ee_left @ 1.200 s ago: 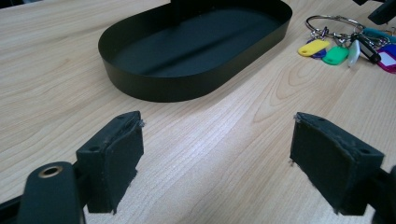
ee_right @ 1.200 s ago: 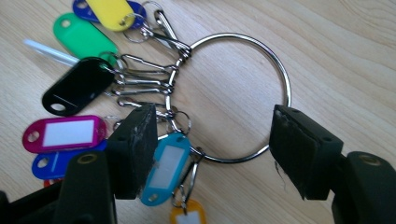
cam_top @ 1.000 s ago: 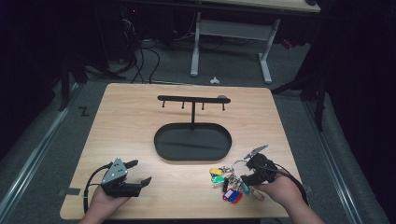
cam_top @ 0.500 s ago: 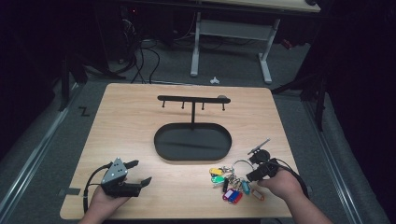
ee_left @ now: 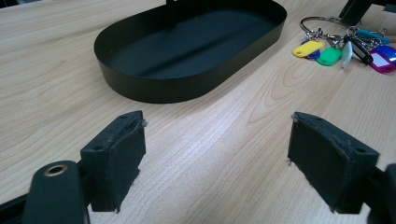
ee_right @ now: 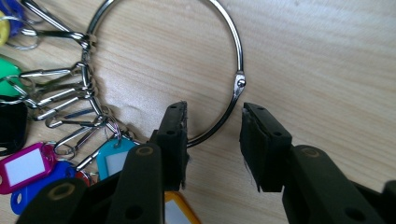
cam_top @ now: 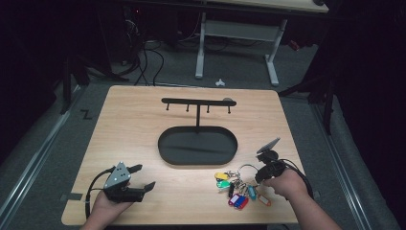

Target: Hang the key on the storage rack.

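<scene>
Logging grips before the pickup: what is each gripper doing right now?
Left gripper: open, nothing between its jaws.
Right gripper: jaws have just been closing around the large metal key ring with coloured tags, not yet clamped.

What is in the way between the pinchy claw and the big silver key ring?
Nothing visible. The right gripper has just been closing its jaws, and the key ring already runs between them on the table. The pads do not press it yet.

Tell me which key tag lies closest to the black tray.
The yellow tag, at the bunch's upper left in the high view. The green tag sits just behind it, and the blue, red and magenta ones lie farther from the black tray.
</scene>
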`<state>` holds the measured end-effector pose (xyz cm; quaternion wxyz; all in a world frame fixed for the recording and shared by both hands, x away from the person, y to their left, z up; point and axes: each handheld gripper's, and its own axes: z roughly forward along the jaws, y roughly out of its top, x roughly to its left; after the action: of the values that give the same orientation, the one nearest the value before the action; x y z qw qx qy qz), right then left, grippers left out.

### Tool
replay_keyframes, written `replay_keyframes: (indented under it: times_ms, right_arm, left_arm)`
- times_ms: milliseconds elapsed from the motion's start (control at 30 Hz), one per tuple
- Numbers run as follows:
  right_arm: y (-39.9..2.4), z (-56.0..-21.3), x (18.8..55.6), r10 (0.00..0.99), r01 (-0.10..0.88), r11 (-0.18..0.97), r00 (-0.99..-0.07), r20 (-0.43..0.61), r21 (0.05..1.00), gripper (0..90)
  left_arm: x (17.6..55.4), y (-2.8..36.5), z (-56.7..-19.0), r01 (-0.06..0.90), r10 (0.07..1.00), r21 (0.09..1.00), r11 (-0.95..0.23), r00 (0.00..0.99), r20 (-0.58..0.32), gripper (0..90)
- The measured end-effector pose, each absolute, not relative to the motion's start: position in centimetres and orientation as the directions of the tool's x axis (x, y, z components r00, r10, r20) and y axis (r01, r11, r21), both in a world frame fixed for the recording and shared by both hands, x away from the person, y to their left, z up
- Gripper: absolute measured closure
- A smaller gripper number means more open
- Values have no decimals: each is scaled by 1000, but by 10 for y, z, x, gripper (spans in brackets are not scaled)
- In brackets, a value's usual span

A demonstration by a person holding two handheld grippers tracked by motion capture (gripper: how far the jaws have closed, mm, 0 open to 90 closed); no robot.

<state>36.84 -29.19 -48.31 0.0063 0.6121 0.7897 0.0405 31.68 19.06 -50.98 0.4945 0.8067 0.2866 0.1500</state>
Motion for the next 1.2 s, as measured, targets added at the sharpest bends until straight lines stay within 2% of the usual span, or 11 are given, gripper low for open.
replay_keyframes:
  times_ms: [167,233,400,533,833,1033,1067,1200]
  right_arm:
    - [-290,-487,370,971,971,233,-235,37,48,669]
    - [-289,-487,371,969,968,247,-248,21,39,729]
    - [-285,-487,369,943,942,333,-333,-10,42,856]
    - [-279,-487,368,919,917,394,-392,-50,51,863]
    - [-276,-487,373,912,911,406,-400,-89,70,857]
    - [-277,-482,372,925,923,380,-377,-56,67,764]
    - [-280,-481,371,930,929,367,-365,-37,57,710]
    - [-282,-482,368,937,936,350,-350,-24,41,646]
  left_arm:
    - [317,191,-510,314,611,883,-348,790,-41,198]
    - [317,191,-509,313,611,884,-347,791,-40,198]
    - [317,191,-509,312,613,885,-345,789,-40,198]
    - [317,191,-510,311,611,884,-349,791,-37,198]
    - [317,191,-510,313,612,883,-348,790,-39,199]
    - [317,191,-510,313,611,883,-349,790,-39,200]
    - [317,191,-510,313,611,883,-349,791,-39,200]
    - [316,190,-510,311,610,884,-349,792,-38,201]
